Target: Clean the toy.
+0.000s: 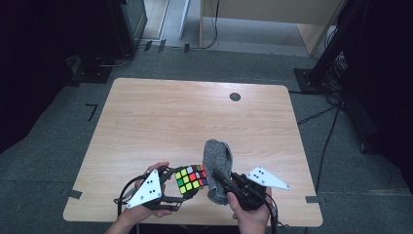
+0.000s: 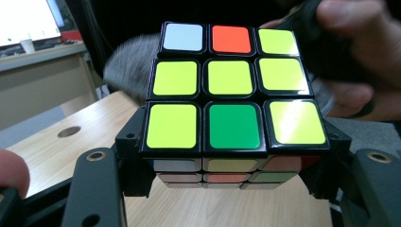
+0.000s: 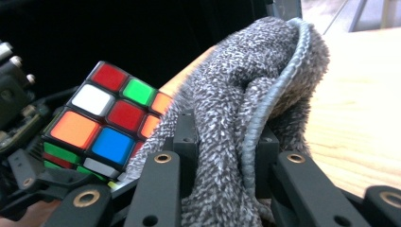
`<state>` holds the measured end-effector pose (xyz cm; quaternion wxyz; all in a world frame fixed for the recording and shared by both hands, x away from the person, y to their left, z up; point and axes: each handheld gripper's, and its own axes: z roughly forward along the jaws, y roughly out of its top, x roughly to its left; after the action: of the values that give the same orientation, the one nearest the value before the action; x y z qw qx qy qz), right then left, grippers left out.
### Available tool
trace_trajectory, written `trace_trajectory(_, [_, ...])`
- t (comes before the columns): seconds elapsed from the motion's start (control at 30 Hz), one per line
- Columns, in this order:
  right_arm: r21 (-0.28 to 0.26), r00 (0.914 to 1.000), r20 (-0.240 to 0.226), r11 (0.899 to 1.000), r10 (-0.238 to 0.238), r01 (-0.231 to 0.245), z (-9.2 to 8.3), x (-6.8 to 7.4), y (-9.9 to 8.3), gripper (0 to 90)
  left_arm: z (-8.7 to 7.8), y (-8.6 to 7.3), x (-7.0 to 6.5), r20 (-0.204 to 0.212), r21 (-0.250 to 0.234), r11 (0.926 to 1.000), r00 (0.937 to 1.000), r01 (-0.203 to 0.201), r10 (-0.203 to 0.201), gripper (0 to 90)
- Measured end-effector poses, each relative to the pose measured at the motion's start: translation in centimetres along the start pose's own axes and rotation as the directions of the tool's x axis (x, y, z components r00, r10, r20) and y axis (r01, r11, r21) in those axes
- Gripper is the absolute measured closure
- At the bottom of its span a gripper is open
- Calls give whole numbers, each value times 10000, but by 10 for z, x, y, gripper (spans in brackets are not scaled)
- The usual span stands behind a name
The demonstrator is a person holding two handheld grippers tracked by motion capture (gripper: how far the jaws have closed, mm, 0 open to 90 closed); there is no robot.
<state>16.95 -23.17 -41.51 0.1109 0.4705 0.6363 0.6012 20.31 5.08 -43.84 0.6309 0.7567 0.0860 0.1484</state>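
At the near edge of the wooden table (image 1: 160, 112), the left gripper (image 1: 181, 187) clamps a scrambled puzzle cube (image 1: 191, 179), its underside hidden. The right gripper (image 1: 217, 176) pinches a grey sock (image 1: 217, 158), whose ribbed cuff (image 3: 279, 90) is clear in the right gripper view.

Cube (image 1: 191, 179): near front table (image 1: 160, 117) edge, between left gripper (image 1: 168, 187) jaws.
Sock (image 1: 217, 161): immediately right of cube, between right gripper (image 1: 225, 181) jaws, extending rearward.
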Motion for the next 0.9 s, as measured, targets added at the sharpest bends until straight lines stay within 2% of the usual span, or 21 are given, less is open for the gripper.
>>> trace_trajectory(0.03, [-274, 9994, -304, 9995, 151, -159, -3, 0, 1, 717, 1, -1, 0, -12, 161, 9999, 10000, -56, 56, 340])
trace_trajectory(0.07, [-635, 9974, -724, 9980, -26, -20, -6, 5, 5, 714, 2, -3, 0, 2, 250, 9997, 10000, -82, 82, 340])
trace_trajectory(0.13, [-889, 9856, -1666, 9959, -287, 140, -7, 17, 10, 712, 5, -3, -3, 86, 298, 9995, 9999, -112, 109, 340])
trace_trajectory(0.17, [-817, 9803, -1946, 9965, -351, 195, -6, 22, 10, 712, 5, -2, -3, 142, 248, 9996, 9999, -98, 95, 340])
trace_trajectory(0.23, [-621, 9823, -1835, 9977, -371, 260, -1, 23, 6, 712, 4, -1, -4, 148, 322, 9995, 9999, -36, 31, 339])
trace_trajectory(0.27, [-582, 9850, -1699, 9981, -292, 195, 0, 20, 4, 714, 3, -2, -2, 178, 191, 9998, 9998, 85, -89, 340])
trace_trajectory(0.3, [-127, 9956, -868, 9993, -352, 342, 3, 13, 1, 719, 1, -2, 0, 241, 43, 9996, 9993, 273, -274, 340])
trace_trajectory(0.33, [160, 9980, -185, 9981, -598, 601, 5, 9, -1, 724, -1, -2, 3, 268, -189, 9985, 9983, 516, -511, 340])
trace_trajectory(0.37, [254, 9972, 424, 9979, -613, 603, 4, 1, -4, 725, -2, -2, 4, 182, -193, 9984, 9984, 535, -531, 339])
trace_trajectory(0.4, [113, 9991, 328, 9995, -282, 278, 2, -3, -4, 725, -2, -2, 5, 13, -47, 9992, 9992, 403, -403, 340])
trace_trajectory(0.43, [-246, 9997, -59, 9995, 217, -218, -1, -7, -3, 723, -1, -2, 5, -43, 83, 9995, 9996, 294, -294, 340])
trace_trajectory(0.47, [-478, 9994, -257, 9986, 223, -235, -4, -6, -1, 721, 0, -3, 3, -27, 215, 9996, 9999, 155, -154, 339])
trace_trajectory(0.53, [-972, 9937, -1121, 9952, -46, -64, -7, 5, 3, 717, 3, -3, 1, 38, 348, 9994, 10000, 80, -82, 339])
trace_trajectory(0.57, [-1045, 9852, -1709, 9945, -120, -60, -7, 10, 5, 717, 4, -3, -1, 92, 374, 9993, 9999, 65, -69, 340])
trace_trajectory(0.6, [-923, 9787, -2049, 9957, -148, -42, -5, 14, 5, 718, 5, -2, -2, 221, 331, 9994, 9997, 125, -133, 340])
trace_trajectory(0.67, [-500, 9807, -1953, 9987, -4, -96, 1, 15, 2, 721, 3, -1, -1, 268, 368, 9988, 9991, 310, -320, 339])
trace_trajectory(0.7, [-212, 9876, -1537, 9991, 322, -359, 5, 6, -2, 727, 1, -1, 1, 335, 239, 9987, 9984, 455, -463, 340])
trace_trajectory(0.77, [342, 9988, -445, 9992, 200, -185, 8, -5, -7, 734, -4, -1, 6, 468, -215, 9962, 9955, 841, -830, 340])
trace_trajectory(0.8, [352, 9996, -52, 9990, 290, -288, 8, -12, -10, 734, -5, 0, 7, 342, -196, 9968, 9965, 773, -766, 340])
trace_trajectory(0.87, [-196, 9950, -712, 9972, 707, -722, 3, -15, -9, 733, -4, 0, 6, 84, 215, 9993, 9995, 300, -302, 339])
trace_trajectory(0.9, [-572, 9902, -1318, 9968, 472, -551, -1, -9, -5, 731, -3, -1, 5, 116, 320, 9993, 9997, 202, -206, 340])
